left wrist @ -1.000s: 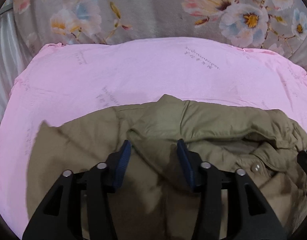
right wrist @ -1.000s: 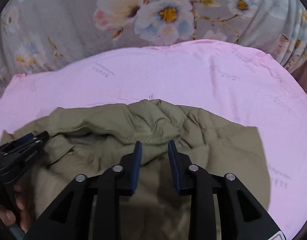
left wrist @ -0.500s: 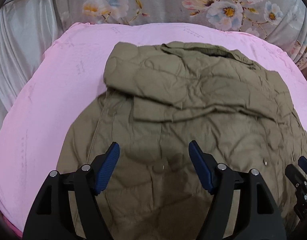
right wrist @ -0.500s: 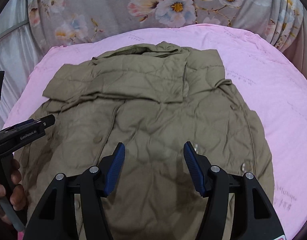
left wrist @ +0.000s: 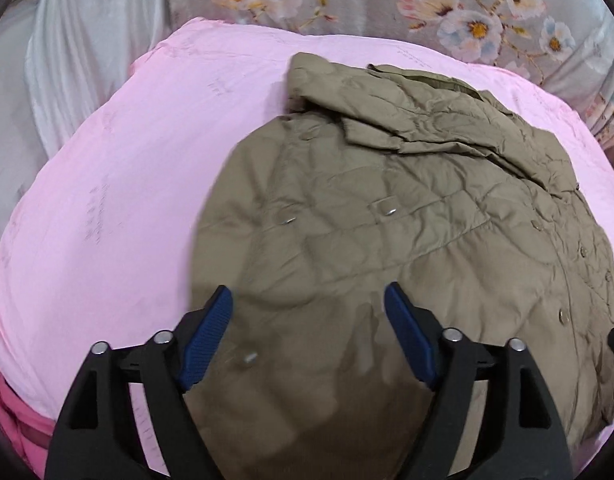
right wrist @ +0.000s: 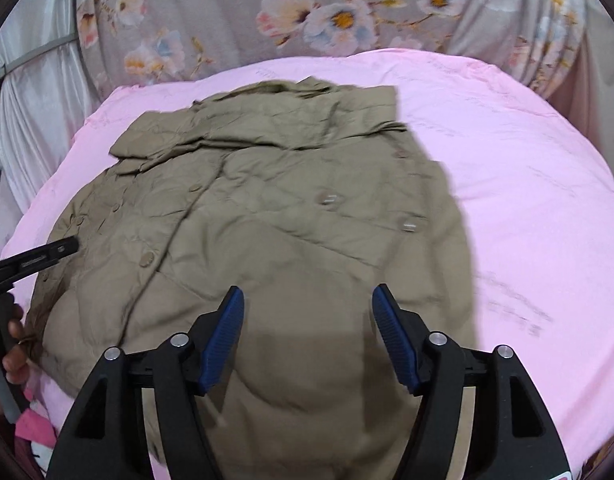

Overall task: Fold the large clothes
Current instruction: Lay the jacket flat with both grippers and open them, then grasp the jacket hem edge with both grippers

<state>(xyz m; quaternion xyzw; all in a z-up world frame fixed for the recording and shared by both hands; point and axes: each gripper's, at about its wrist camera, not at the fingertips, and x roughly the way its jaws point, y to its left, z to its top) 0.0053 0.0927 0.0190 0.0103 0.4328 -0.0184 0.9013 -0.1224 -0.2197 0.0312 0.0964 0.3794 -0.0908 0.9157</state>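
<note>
One quilted olive-khaki snap-button jacket (left wrist: 407, 216) lay spread on one pink sheet (left wrist: 119, 184), its collar toward twelve o'clock. Two grippers hovered over its hem: left gripper (left wrist: 307, 336) and right gripper (right wrist: 307, 332), jaws opening, nothing between them. Floral grey fabric (right wrist: 235, 12) lay beyond.

Our left black plastic two-finger gripper (left wrist: 307, 336) has ribbed dark-blue pads (left wrist: 205, 340) on angular arms with triangular cut-outs and round silver pivot screws. Our right black gripper (right wrist: 307, 336) matches it, with a red-and-white sticker near its lower corner. Our left hand (right wrist: 9, 344) grips a grey handle.
</note>
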